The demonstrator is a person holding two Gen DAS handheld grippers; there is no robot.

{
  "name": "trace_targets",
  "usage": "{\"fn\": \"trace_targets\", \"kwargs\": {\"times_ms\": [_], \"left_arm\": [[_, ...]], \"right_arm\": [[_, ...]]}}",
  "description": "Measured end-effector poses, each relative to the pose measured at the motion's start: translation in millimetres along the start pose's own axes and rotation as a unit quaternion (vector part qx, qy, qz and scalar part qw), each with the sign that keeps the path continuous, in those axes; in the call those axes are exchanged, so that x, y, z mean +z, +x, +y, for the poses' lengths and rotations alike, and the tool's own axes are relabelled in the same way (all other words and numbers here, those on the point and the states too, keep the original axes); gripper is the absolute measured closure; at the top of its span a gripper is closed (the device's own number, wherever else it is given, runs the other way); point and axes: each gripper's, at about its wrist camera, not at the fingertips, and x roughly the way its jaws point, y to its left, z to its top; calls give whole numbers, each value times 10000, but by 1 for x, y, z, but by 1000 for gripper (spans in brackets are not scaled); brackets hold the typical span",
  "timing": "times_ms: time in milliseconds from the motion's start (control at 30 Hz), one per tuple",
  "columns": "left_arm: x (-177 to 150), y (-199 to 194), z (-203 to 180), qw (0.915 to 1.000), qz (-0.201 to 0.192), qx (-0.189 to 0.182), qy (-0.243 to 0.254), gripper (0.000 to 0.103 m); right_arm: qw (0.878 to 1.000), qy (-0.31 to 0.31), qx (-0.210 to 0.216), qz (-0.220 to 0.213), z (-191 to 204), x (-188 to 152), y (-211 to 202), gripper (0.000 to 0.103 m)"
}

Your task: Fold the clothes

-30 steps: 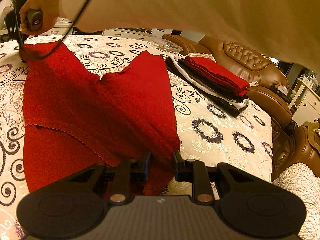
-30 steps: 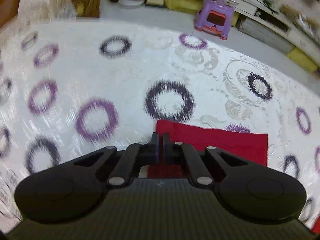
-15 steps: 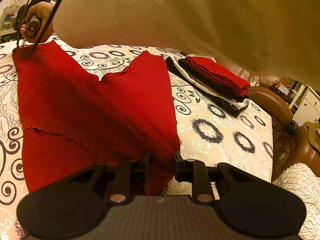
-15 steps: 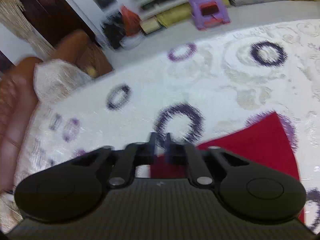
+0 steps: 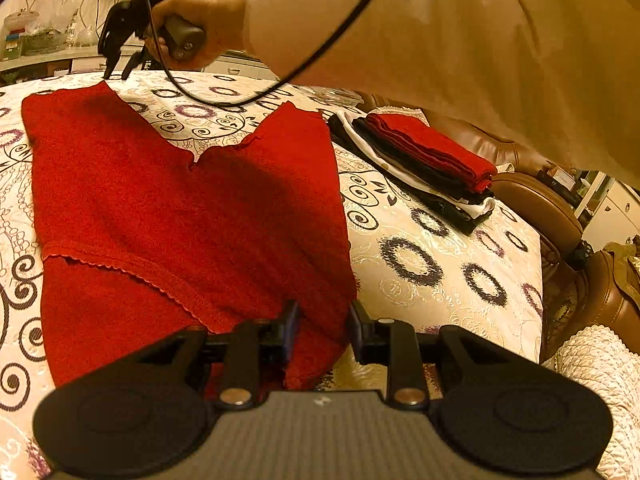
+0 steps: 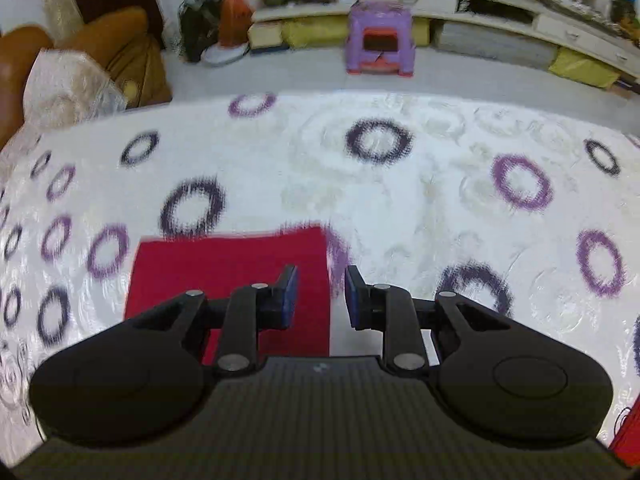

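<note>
A red knit garment (image 5: 168,216) lies spread on the patterned bedspread (image 5: 424,264), two tapering ends pointing away. My left gripper (image 5: 322,330) sits low at its near right corner. Its jaws are opening, and the cloth's edge lies loosely between them. In the left wrist view a hand holds my right gripper (image 5: 118,72) just above the far left end of the garment. From the right wrist that red end (image 6: 224,264) lies flat under my right gripper (image 6: 320,292), which is open with nothing between its pads.
A stack of folded clothes (image 5: 428,160), red on top over black and white, sits at the bed's right side. Brown leather seats (image 5: 536,204) border that edge. Across the floor stand a purple stool (image 6: 380,36) and low shelves (image 6: 500,20).
My right gripper opened, let go of the red end and moved off it, lifting above the bed. The left gripper stayed put and its jaws spread slightly.
</note>
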Motion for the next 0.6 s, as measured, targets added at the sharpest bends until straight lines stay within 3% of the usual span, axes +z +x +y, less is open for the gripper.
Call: {"fn": "trace_targets", "kwargs": {"times_ms": [100, 200, 400, 500, 600], "left_arm": [[0, 0, 0, 10000, 0, 10, 8, 72], [0, 0, -1, 10000, 0, 20, 15, 72], [0, 0, -1, 10000, 0, 40, 31, 72], [0, 0, -3, 9999, 0, 76, 66, 72], [-1, 0, -5, 9999, 2, 124, 111, 72]], "right_arm": [[9996, -230, 143, 103, 13, -9, 5, 73], [9959, -532, 725, 110, 32, -20, -4, 74], [9650, -2177, 1387, 468, 84, -77, -43, 74], [9515, -2629, 1476, 607, 105, -100, -57, 74], [9505, -2819, 1164, 593, 121, -109, -49, 75]]}}
